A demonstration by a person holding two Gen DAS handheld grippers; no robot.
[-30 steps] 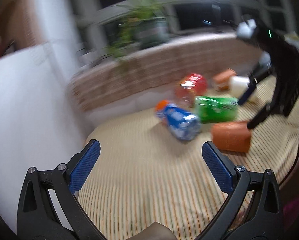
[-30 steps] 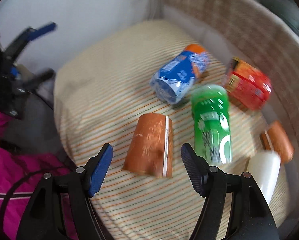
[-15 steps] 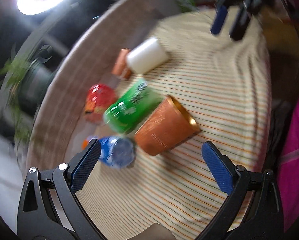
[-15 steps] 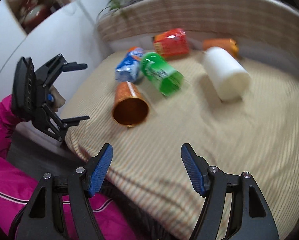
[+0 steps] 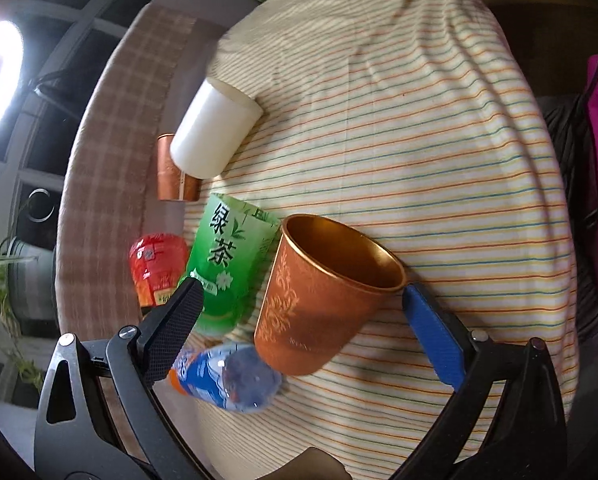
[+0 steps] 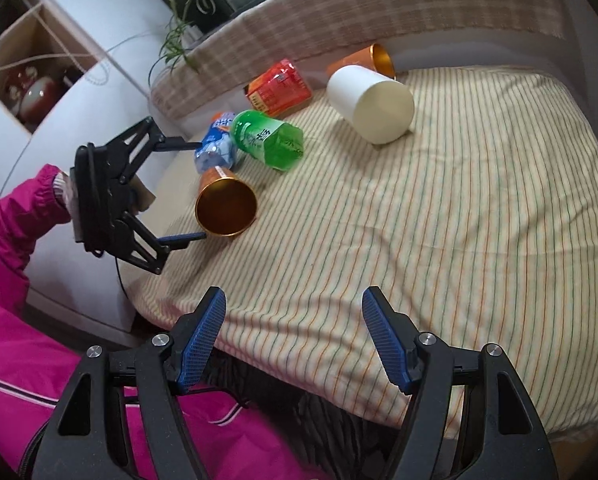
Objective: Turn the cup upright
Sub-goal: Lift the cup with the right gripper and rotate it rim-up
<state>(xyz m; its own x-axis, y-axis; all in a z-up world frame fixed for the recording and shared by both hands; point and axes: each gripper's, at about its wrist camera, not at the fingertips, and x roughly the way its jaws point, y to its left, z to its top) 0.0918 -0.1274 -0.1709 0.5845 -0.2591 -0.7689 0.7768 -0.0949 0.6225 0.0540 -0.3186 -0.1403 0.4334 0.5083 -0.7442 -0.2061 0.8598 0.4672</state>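
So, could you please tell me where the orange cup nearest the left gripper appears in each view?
Left wrist: orange cup low centre, on its side between the open fingers.
Right wrist: orange cup left of centre, mouth toward the camera.
Shared landmark: green bottle beside it.

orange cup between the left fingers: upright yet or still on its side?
On its side. The orange cup lies on the striped cloth, open mouth facing sideways, empty inside. The left gripper straddles it, jaws open.

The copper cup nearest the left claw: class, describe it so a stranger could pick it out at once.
Start at the striped cloth and find the heap of bottles at its far left. The copper cup lies on its side just in front of the green bottle, between the fingers of the open left claw. Unlike the smaller copper cup behind the white cup, its gold mouth faces the cloth's near edge.
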